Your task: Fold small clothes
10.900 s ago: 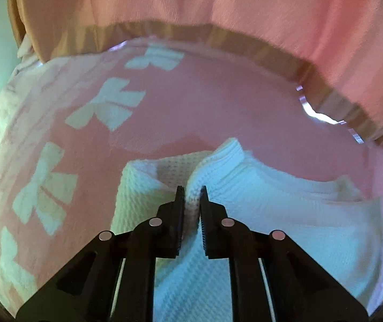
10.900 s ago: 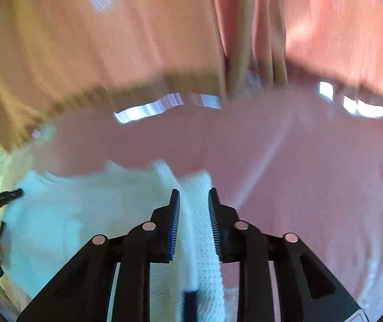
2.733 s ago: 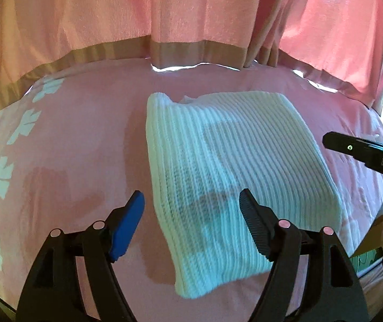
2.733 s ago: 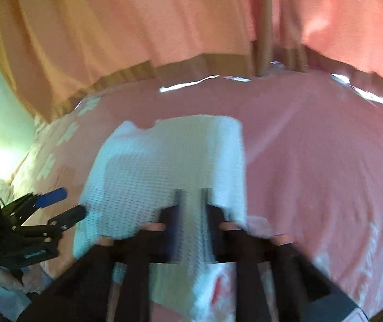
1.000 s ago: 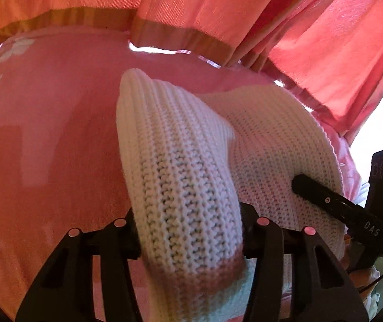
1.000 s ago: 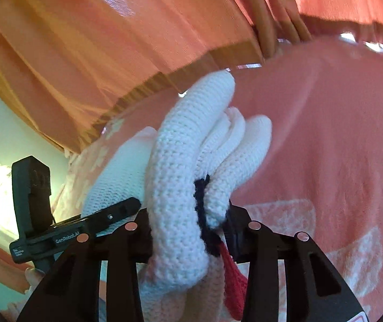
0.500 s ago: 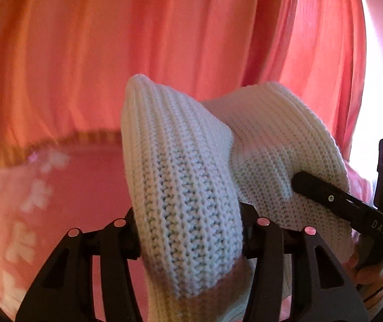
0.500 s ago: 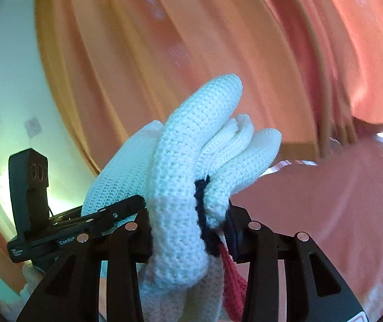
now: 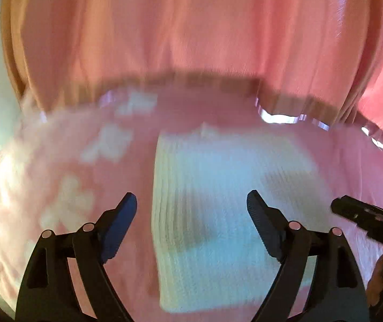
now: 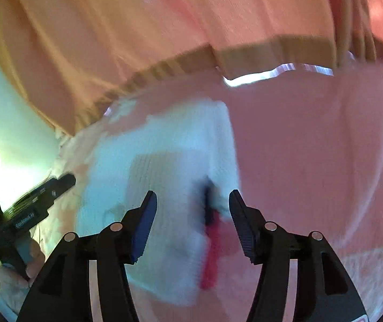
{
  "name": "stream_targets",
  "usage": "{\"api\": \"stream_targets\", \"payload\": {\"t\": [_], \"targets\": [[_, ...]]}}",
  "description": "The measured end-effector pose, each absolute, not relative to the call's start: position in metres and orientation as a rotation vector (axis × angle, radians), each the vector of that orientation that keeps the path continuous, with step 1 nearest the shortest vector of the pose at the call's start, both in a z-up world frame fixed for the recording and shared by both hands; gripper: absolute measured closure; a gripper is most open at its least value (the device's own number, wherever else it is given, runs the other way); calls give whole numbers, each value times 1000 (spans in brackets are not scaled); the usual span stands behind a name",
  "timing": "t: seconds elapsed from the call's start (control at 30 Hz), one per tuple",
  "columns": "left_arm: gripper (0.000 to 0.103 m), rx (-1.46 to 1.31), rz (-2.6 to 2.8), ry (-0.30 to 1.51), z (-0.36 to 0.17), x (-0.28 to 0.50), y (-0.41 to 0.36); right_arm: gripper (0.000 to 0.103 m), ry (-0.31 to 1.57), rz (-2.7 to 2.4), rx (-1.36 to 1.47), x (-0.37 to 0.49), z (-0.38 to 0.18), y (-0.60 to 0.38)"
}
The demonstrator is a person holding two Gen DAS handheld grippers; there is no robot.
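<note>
Knitwear: a white ribbed sweater (image 9: 226, 204) lies folded into a thick rectangle on the pink bedspread (image 9: 352, 166), just beyond both claws. The left claw (image 9: 191, 214) stands wide apart above its near half, gripping nothing, dark ridged pads showing. The right claw (image 10: 191, 214) is likewise spread and empty over the sweater (image 10: 164, 161), where a dark-and-red strip (image 10: 210, 241) shows. Pale bow shapes (image 9: 105, 142) pattern the bedspread's left side. Pleated coral curtains (image 9: 191, 26) hang at the far edge.
</note>
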State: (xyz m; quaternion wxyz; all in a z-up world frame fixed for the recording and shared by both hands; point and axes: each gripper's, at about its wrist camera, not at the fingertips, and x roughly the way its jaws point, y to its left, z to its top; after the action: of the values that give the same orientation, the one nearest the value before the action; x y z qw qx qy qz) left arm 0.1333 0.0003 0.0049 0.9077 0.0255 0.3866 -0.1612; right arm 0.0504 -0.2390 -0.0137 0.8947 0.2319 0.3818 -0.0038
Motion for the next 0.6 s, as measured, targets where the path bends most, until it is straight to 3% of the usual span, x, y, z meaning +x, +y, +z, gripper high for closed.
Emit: {"api": "stream_targets", "payload": {"t": [0.07,0.13,0.17,0.43,0.47,0.53,0.6], "targets": [[21,3,-338,831,1,132,13,46,770,-17,470,46,-7,-238],[20,-57,-378,875,-1,130,20,28,770,11,471,44,-4,-237],[18,-85,-392,897,-3,131,22,25,775,26,486,45,-7,-237],[15,-365,-381,1072,-61,152,43,21,904,20,568,82,-63,-229],[20,-395,-396,1085,-67,154,42,24,899,24,581,83,-68,-230],[43,-407,-458,1084,-67,158,36,59,885,60,631,85,-71,-233],[62,-379,-471,1078,-56,156,30,71,863,83,678,82,-64,-235]]}}
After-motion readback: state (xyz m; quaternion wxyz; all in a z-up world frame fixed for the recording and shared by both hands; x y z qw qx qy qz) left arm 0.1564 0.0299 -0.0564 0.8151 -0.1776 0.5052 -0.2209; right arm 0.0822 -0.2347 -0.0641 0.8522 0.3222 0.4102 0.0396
